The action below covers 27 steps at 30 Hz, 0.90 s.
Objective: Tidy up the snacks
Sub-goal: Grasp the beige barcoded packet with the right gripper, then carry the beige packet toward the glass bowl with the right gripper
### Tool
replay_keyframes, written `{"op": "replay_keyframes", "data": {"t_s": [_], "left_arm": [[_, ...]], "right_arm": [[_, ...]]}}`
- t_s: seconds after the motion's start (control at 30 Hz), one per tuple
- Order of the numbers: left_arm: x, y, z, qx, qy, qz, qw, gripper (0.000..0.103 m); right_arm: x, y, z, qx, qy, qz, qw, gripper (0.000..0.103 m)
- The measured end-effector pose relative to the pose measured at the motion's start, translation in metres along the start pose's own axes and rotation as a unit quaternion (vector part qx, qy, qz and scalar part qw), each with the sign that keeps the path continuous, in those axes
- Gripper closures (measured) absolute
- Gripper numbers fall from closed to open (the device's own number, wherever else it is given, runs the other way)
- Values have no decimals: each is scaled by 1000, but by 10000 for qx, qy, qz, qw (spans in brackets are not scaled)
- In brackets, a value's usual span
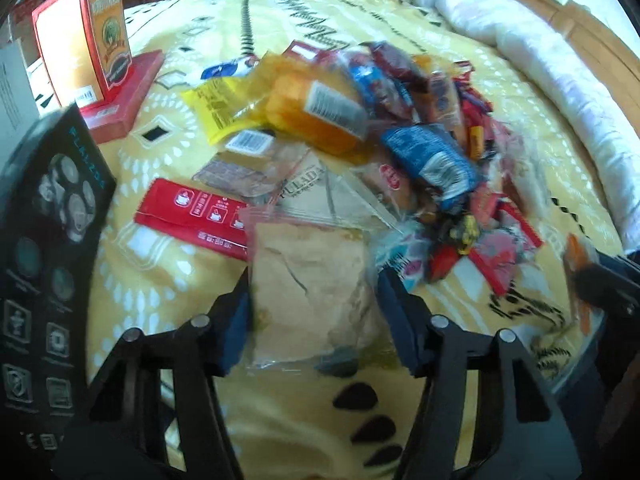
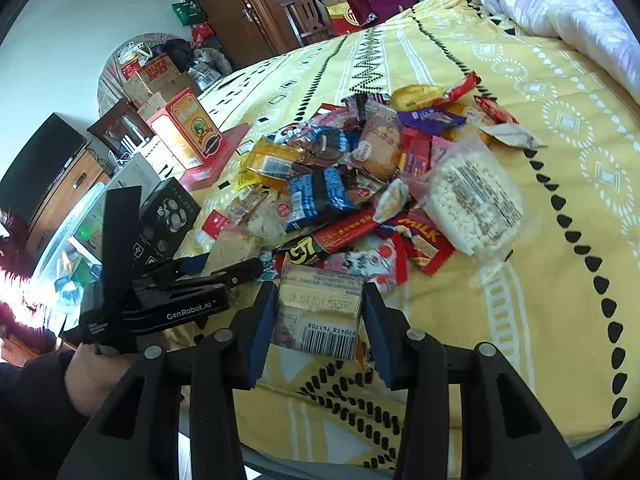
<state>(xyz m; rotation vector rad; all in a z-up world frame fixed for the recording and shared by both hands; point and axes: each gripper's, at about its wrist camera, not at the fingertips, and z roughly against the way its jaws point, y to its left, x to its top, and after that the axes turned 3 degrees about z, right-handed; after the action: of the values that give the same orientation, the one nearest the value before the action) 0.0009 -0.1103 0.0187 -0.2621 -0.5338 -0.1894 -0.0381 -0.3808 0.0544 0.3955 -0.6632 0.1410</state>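
Sorting had barely begun: the snack pile [image 2: 360, 184] filled mid-frame on the bed [image 2: 540, 280]. Left gripper [image 1: 312, 308] jaws clamped a clear pastry packet [image 1: 312, 280]; right gripper [image 2: 320, 320] jaws clamped a barcoded wafer packet [image 2: 320, 312].

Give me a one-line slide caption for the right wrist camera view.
Right gripper clamps a barcoded snack packet at the edge of a snack pile on a yellow bedspread, left gripper alongside.
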Motion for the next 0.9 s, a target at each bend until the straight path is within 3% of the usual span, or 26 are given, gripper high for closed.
{"op": "replay_keyframes", "data": {"t_s": [0.07, 0.17, 0.37, 0.53, 0.73, 0.9], "left_arm": [[-1, 1, 13, -147, -44, -32, 9999, 50], [-1, 2, 37, -308, -178, -6, 9994, 50], [6, 8, 106, -540, -887, -74, 9946, 50], [23, 35, 166, -591, -1489, 175, 9869, 52], [43, 109, 234, -57, -2252, 833, 9707, 53], [36, 175, 266, 430, -2467, 1357, 9586, 55]], "right_arm": [[3, 5, 2, -8, -55, 47, 10000, 56], [10, 14, 10, -7, -189, 138, 9997, 56], [32, 37, 27, -12, -470, 394, 9981, 56], [65, 70, 43, 79, -790, 712, 9943, 56], [116, 135, 47, 433, -1129, 1272, 9845, 56], [146, 190, 32, 838, -1287, 1591, 9752, 56]]}}
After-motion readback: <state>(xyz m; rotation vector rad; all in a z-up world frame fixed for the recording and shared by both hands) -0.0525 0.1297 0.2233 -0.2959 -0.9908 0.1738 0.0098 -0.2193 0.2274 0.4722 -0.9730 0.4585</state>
